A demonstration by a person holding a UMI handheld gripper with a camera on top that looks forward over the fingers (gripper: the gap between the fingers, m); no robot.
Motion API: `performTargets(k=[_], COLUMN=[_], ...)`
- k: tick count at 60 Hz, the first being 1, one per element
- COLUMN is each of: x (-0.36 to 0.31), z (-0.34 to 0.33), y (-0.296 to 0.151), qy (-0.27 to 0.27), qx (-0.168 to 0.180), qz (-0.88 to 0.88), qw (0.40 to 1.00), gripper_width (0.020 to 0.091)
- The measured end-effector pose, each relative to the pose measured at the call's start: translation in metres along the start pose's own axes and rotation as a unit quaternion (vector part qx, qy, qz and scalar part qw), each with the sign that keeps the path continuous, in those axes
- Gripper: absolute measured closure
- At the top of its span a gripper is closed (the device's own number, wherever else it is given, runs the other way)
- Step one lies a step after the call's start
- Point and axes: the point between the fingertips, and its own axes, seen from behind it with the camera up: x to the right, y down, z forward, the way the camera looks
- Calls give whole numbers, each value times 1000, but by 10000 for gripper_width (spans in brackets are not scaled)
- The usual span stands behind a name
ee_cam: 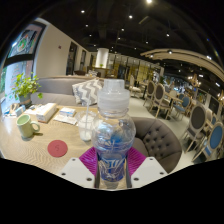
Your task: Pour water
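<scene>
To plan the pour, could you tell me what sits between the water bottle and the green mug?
In the gripper view, bare tabletop separates the water bottle from the green mug; a red coaster lies nearby.
</scene>
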Motion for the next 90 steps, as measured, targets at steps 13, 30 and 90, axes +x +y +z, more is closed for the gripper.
performTargets(k=[13,30,90], x=[-38,-173,-245], z=[-9,1,-12], y=[-103,-213,-220], qy=[93,186,80], qx=[39,60,54], qz=[-180,-550,-453], qw=[978,812,886], gripper_width=[749,751,750])
